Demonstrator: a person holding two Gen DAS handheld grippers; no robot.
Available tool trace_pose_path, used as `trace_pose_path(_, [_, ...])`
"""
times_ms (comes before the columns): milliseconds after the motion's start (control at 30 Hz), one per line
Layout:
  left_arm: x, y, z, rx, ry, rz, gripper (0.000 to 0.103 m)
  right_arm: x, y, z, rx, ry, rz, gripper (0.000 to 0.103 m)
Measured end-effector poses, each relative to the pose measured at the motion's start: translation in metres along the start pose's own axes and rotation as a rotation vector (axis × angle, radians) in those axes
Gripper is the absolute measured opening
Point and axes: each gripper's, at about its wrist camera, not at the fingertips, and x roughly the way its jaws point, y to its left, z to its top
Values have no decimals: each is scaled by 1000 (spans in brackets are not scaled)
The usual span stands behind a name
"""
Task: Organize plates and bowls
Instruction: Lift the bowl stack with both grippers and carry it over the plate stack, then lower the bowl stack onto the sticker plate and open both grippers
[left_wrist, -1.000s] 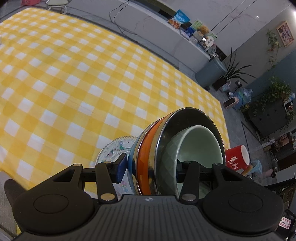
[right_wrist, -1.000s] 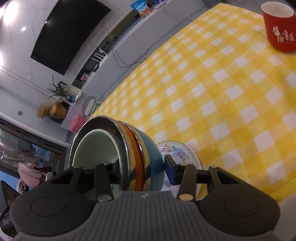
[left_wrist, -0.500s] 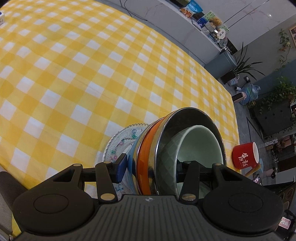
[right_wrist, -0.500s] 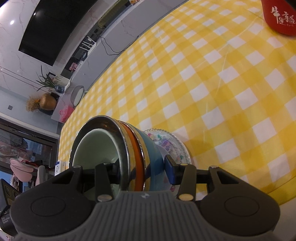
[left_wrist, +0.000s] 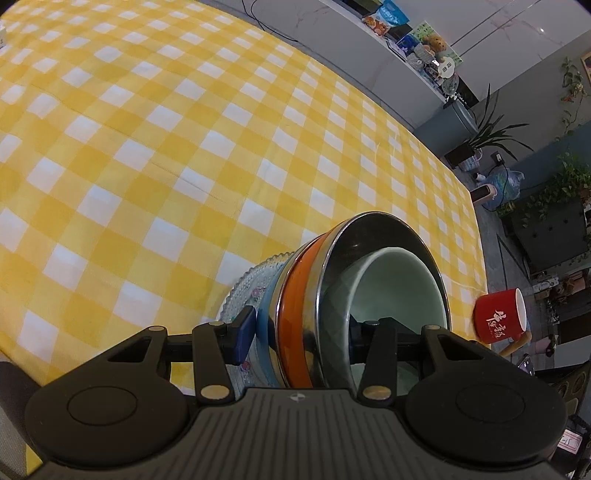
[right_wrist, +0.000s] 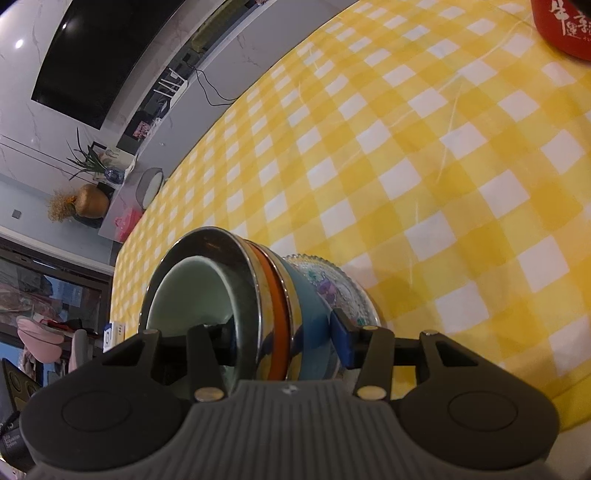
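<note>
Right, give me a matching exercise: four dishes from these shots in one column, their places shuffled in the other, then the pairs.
1. pale green bowl
2. steel bowl
3. glass plate
4. red mug

A. flat on the checked cloth, beyond the base of the bowl stack
B. innermost of the nested bowls
C. apart from the others, near the table edge
D. directly around the pale green bowl

Pairs: 1-B, 2-D, 3-A, 4-C

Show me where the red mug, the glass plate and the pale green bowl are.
red mug (left_wrist: 496, 320): left wrist view, on its lettered side wall.
glass plate (right_wrist: 341, 282): right wrist view, on its flowered face beyond the stack.
pale green bowl (left_wrist: 397, 282): left wrist view, on its inner wall.
</note>
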Motion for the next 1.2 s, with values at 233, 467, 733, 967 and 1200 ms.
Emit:
trace_pose_path(233, [2,5,2,-26,10,-35,59,1,5,-2,-56,-10,-2,49])
trace_pose_path(467, [-9,5,-2,-17,-38,-28,69,-8,9,-5,-117,-105,-28,80])
trace_pose_path(733, [-49,-14,-15,116,-190,-2,69,-31,20,-15,-222,-210,-44,83])
trace_pose_path(967, [-102,-33,-45,276,-415,76,66,-57,50,-40,-405,-309,-83,84])
trace_pose_path(1200, [-147,-53,-80,449,-648,174,66,-89,67,-74,-543,-431,-119,85])
